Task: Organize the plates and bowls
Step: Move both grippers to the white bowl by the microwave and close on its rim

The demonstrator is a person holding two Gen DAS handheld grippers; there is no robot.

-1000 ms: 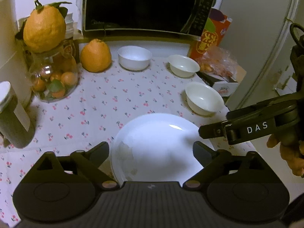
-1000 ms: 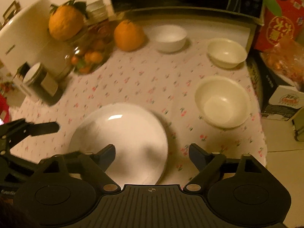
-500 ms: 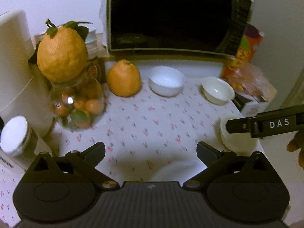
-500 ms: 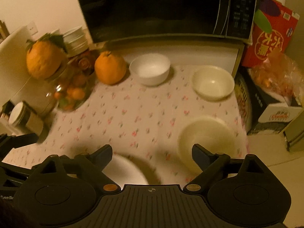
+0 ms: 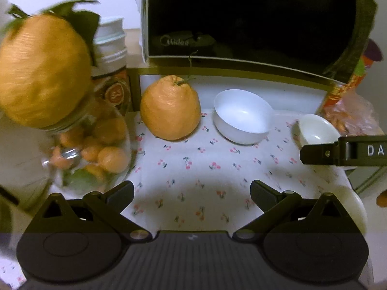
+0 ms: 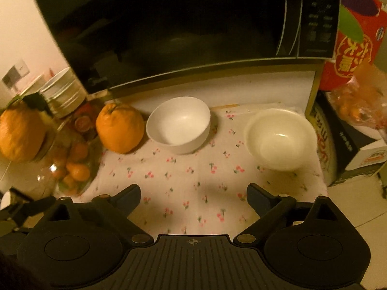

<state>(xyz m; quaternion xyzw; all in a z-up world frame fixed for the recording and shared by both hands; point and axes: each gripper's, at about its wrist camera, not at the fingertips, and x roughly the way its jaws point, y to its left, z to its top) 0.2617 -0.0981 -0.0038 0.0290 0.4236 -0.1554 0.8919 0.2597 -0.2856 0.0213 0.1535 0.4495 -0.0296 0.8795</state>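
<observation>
**Over the cherry cloth, both jaws wide and empty**

Above the cherry-print tablecloth (image 6: 193, 169), left gripper (image 5: 192, 192) with jaws spread wide, only cloth between them. Right gripper (image 6: 193, 194) likewise spread, jaws just been opening further, gripping nothing. At the back of the cloth, just below the black microwave (image 6: 183, 29) — white bowl (image 6: 179, 124) upright, just beside a large orange citrus fruit (image 6: 119, 130). To its right, well apart, cream bowl (image 6: 280, 139), upright, close to the cloth's right edge. In the left wrist view, same white bowl (image 5: 243, 116) and cream bowl (image 5: 314, 129) — the latter partly behind a finger of the right gripper (image 5: 321, 153). At left, glass jar (image 5: 89, 149) of small oranges, big leafy citrus (image 5: 41, 72) perched on top. Bright snack packaging (image 6: 355, 46) at far right.
</observation>
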